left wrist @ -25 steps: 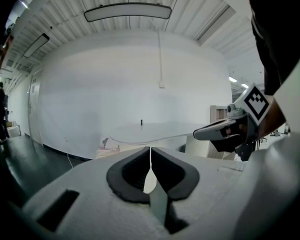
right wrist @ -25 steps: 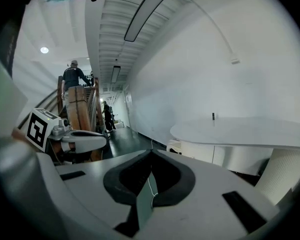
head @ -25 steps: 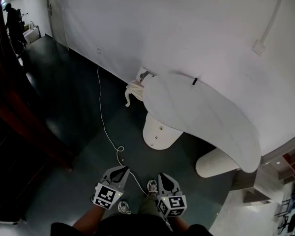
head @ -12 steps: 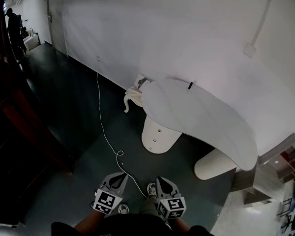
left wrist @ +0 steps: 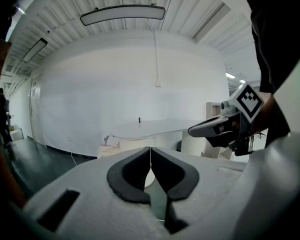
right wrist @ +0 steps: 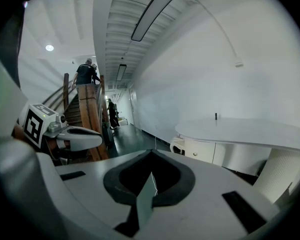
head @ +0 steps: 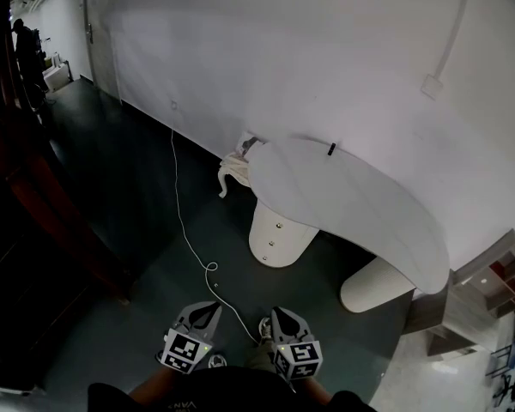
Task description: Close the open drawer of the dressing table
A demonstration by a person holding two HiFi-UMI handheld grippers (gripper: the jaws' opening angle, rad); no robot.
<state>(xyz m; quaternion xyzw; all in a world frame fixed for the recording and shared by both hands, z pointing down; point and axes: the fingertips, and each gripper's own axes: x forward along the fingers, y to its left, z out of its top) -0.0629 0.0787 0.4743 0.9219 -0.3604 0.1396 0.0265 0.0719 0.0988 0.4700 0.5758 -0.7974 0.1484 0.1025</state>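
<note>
Dressing table (head: 343,196) by wall (head: 326,58), well apart from left tongs (head: 212,304), right tongs (head: 276,311); both clenched, empty.

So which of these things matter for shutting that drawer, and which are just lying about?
For the job: dressing table, its knobbed pedestal, left gripper and right gripper, both shut and empty.
Lying about: white cable, small white stool by the wall, dark item on the tabletop.

A bare, hall-like interior, more studio or showroom than home: a long plain white wall (head: 326,41), a dark glossy floor (head: 129,170), a slatted ceiling (left wrist: 60,19) with strip lights (left wrist: 122,13), a wooden staircase (right wrist: 97,129) at the left, and a lone curved white desk (head: 343,196) against the wall.
</note>
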